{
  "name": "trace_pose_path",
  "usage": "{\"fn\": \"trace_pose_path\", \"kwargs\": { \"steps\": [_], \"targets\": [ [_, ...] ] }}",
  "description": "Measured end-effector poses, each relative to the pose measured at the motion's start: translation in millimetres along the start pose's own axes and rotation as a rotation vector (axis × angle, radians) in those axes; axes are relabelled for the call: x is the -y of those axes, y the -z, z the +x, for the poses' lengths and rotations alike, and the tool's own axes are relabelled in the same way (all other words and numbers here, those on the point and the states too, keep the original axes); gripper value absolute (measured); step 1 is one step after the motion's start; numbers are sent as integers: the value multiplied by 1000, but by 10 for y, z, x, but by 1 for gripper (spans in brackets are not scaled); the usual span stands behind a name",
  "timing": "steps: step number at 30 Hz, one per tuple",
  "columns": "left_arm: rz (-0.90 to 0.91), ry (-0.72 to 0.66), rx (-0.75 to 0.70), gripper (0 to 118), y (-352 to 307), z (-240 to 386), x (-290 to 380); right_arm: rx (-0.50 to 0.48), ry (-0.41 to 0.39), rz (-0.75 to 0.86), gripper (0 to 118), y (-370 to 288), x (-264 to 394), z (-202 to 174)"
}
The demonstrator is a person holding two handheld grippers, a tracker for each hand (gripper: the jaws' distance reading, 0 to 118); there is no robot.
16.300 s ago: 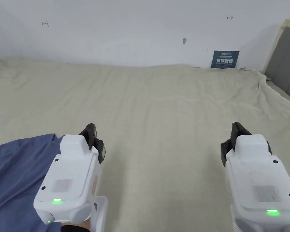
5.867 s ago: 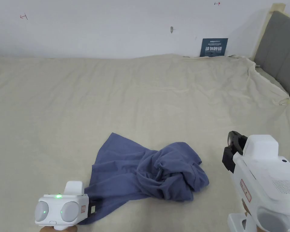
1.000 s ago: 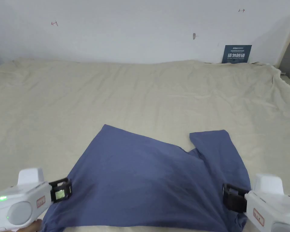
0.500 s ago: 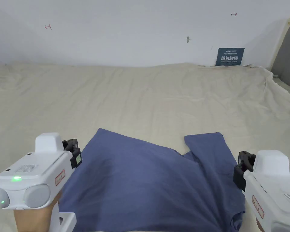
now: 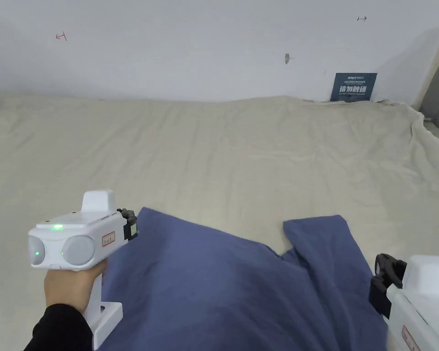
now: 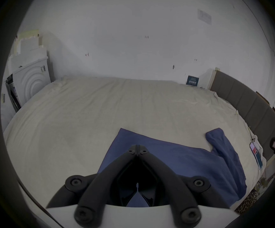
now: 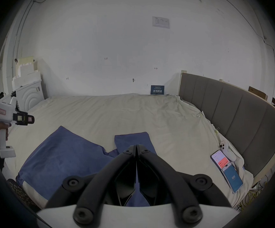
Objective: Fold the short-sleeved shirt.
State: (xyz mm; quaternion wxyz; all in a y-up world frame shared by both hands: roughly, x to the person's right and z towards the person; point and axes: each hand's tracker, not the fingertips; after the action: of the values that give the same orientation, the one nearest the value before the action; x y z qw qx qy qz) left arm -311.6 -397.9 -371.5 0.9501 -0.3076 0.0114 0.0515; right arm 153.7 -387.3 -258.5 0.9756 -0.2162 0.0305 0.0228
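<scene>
On the cream bed sheet [image 5: 241,151] the blue short-sleeved cotton shirt [image 5: 223,292] lies spread | we should grab its left edge cleanly and fold rightward evenly | left gripper [image 6: 137,146] clenched, holding nothing, above shirt corner | right gripper [image 7: 136,146] clenched, empty, over the sleeve.

Soft even light, faint shadows; gripper views dimmer, fisheye-bent, dark vignette at edges; no glare.
</scene>
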Motion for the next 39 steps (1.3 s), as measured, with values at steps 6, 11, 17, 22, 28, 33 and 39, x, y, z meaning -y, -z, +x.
{"fn": "trace_pose_path", "kwargs": {
  "steps": [6,11,17,22,28,33,39],
  "targets": [
    [-176,70,-16,5,1020,-149,-405,20,-4,-53,0,418,26,5],
    [-269,61,-47,87,1631,-225,-532,41,2,-95,0,682,90,37],
    [-418,161,-96,89,2049,-192,-352,73,18,-123,0,832,167,95],
    [-458,155,-93,71,2195,-146,-199,96,31,-138,0,827,219,157],
    [-459,154,-44,0,2073,-8,-237,124,82,-169,0,771,265,339],
    [-337,161,-31,0,1660,52,-275,127,152,-251,0,851,314,509],
    [-206,125,22,0,869,-36,-413,99,168,-407,88,1168,435,622]
  ]
}}
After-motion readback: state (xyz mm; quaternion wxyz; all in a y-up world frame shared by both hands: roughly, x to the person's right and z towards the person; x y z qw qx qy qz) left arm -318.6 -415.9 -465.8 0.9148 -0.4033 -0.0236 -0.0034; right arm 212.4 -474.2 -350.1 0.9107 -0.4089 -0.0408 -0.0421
